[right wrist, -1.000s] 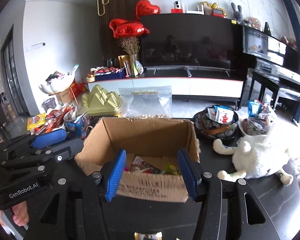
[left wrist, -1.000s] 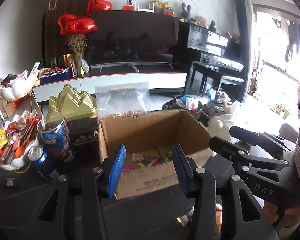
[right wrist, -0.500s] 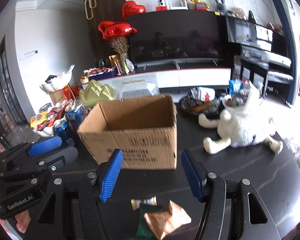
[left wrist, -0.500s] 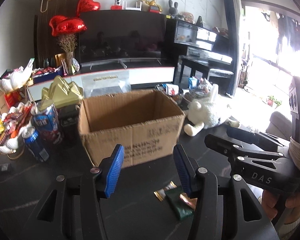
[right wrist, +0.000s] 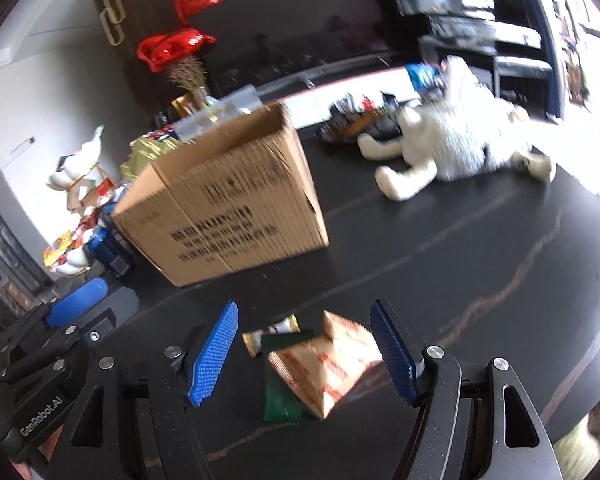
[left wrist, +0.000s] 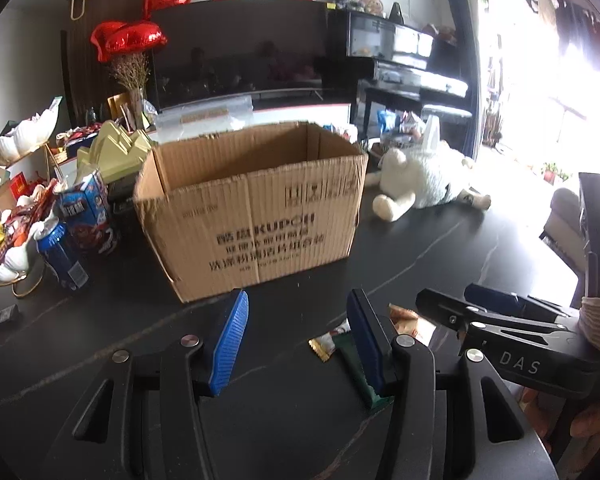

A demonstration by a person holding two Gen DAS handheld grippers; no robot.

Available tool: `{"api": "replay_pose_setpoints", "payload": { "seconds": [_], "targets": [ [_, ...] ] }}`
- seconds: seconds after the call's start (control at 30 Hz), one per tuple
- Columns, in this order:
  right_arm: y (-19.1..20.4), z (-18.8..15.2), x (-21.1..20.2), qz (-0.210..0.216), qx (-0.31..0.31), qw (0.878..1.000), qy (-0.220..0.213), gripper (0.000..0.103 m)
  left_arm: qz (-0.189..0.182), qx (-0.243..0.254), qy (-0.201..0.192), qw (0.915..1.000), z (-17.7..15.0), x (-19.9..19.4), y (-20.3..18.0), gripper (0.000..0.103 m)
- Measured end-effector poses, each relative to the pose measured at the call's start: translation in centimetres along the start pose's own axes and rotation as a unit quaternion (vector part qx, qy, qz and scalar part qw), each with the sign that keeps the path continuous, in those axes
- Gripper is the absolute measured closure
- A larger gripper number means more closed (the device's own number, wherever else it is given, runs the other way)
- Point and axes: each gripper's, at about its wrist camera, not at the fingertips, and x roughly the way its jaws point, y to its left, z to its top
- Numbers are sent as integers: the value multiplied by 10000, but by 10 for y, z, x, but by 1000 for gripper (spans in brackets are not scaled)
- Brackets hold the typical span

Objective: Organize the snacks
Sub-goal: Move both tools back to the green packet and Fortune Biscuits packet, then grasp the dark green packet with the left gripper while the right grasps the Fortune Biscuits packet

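Behind the black counter [right wrist: 480, 280] stood the box [right wrist: 236, 204]. Right gripper [right wrist: 304, 354], jaws just widening, straddled the tan packet [right wrist: 332, 364] without touching it; left gripper [left wrist: 296, 336] hung open, empty. Best to pinch that packet alone, clear of the green one [right wrist: 280, 396].

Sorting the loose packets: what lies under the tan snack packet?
The tan snack packet overlaps a dark green wrapper; whatever else lies beneath them is hidden.

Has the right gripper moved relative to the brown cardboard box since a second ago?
Yes. The right gripper has pulled back from above the brown cardboard box and dropped toward the snack packets before it, opening.
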Motion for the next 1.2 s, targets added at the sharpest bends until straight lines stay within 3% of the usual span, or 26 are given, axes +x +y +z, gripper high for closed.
{"api": "replay_pose_setpoints", "payload": {
  "seconds": [0.2, 0.5, 0.73, 0.87, 1.03, 1.2],
  "targets": [
    [-23, -19, 23, 103, 789, 9963, 310, 28, -25, 205, 201, 9996, -12, 20, -12, 52],
    [-41, -27, 49, 222, 1408, 9879, 605, 28, -18, 247, 407, 9989, -24, 43, -15, 52],
    [-41, -25, 64, 190, 1497, 9860, 715, 28, -56, 146, 552, 9984, -29, 55, -12, 52],
    [-35, -23, 66, 59, 1219, 9901, 693, 28, -113, 4, 627, 9980, -32, 57, -8, 52],
    [-29, -25, 68, 54, 910, 9933, 715, 50, -143, -180, 705, 9972, -36, 58, -5, 52],
    [-26, -24, 62, -31, 688, 9959, 583, 58, -256, -357, 803, 9958, -38, 59, -4, 52]
  ]
}}
